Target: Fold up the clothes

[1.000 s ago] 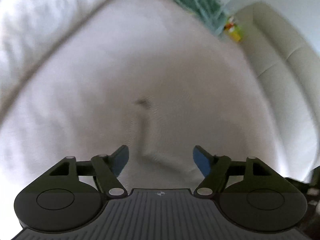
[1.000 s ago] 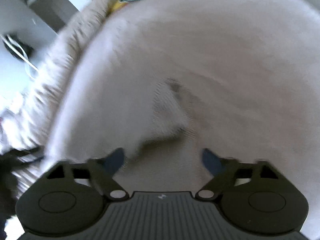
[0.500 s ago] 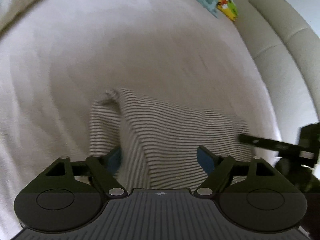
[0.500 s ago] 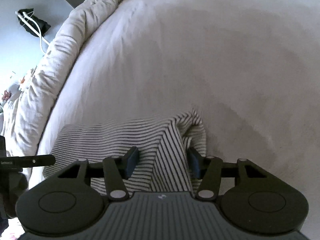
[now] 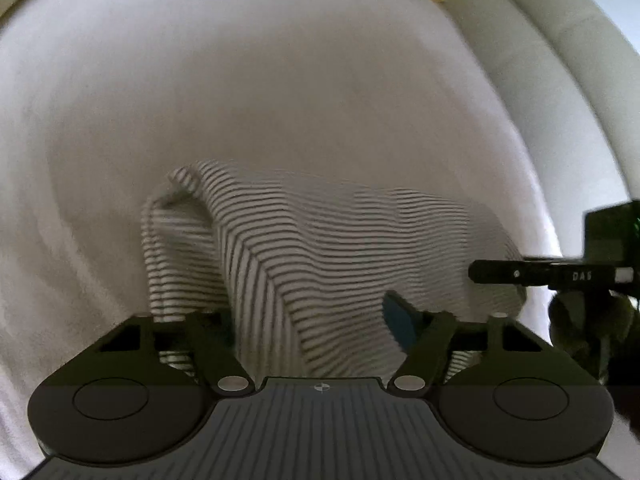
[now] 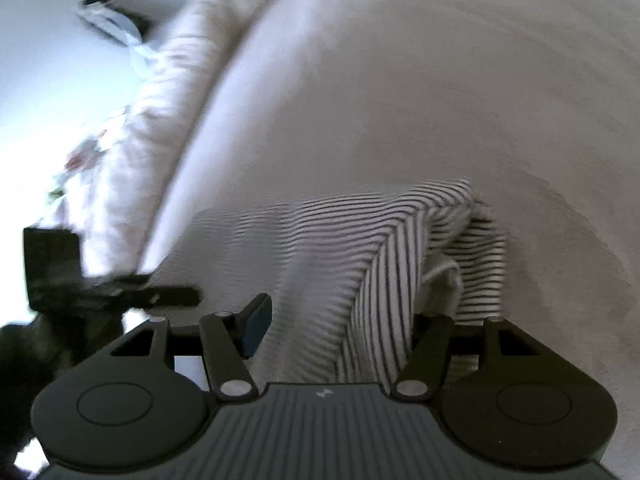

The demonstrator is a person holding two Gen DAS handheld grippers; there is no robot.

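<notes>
1. Left gripper [image 5: 308, 322] jaws were just closed further, right gripper [image 6: 340, 320] jaws opened slightly.
2. Striped garment [image 5: 320, 248] is seen between both jaw pairs; clamping cannot be told.
3. Garment is spread ahead on the bed [image 5: 280, 100].

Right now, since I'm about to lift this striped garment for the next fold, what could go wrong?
The left gripper has just been closing its jaws and the right gripper opening slightly, each around a bunched ridge of the striped garment. If a pad isn't biting, that corner may slip out. The rumpled flap beside the right gripper could also get creased in crooked.
</notes>
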